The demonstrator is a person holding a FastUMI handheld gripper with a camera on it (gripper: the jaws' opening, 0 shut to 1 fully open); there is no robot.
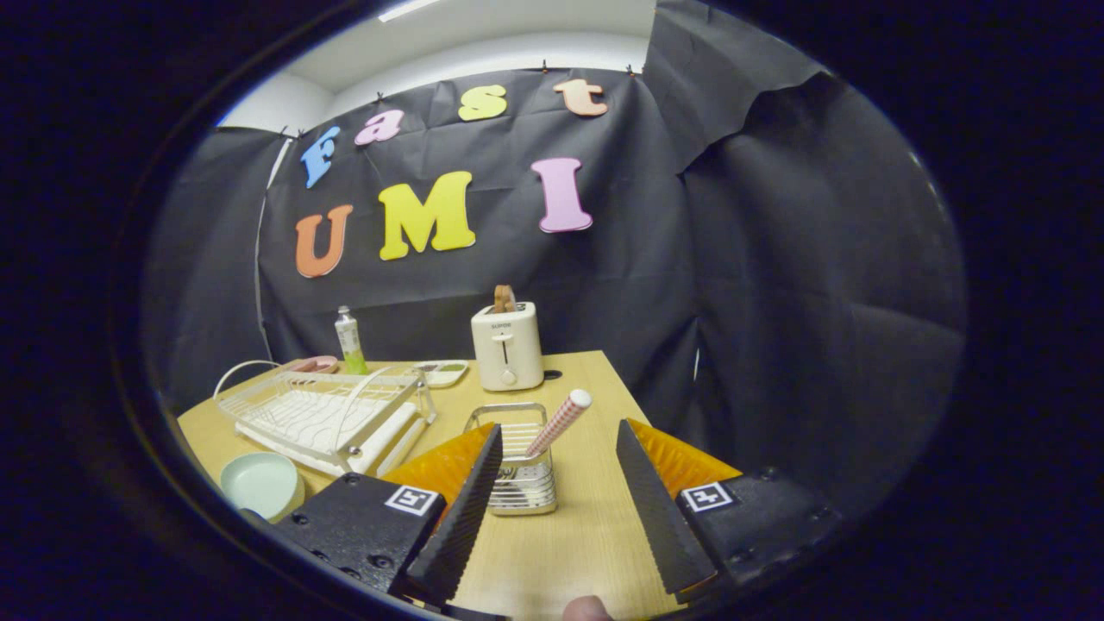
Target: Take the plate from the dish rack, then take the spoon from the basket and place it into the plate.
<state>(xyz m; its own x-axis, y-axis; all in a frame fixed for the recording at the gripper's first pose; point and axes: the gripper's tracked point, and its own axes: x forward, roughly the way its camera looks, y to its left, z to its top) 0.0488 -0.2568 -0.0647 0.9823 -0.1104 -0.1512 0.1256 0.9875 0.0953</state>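
Nearest the camera, the gripper (559, 431) has its fingers spread apart, gripping nothing. Just ahead between them a metal basket (517, 470) holds the spoon (561, 421), handle tilted up; a pale plate (261, 485) lies left on the table (561, 535). Farther back sit the empty dish rack (332, 414), then a toaster (507, 345).

spoon (559, 422) bowl hidden inside basket (520, 470)
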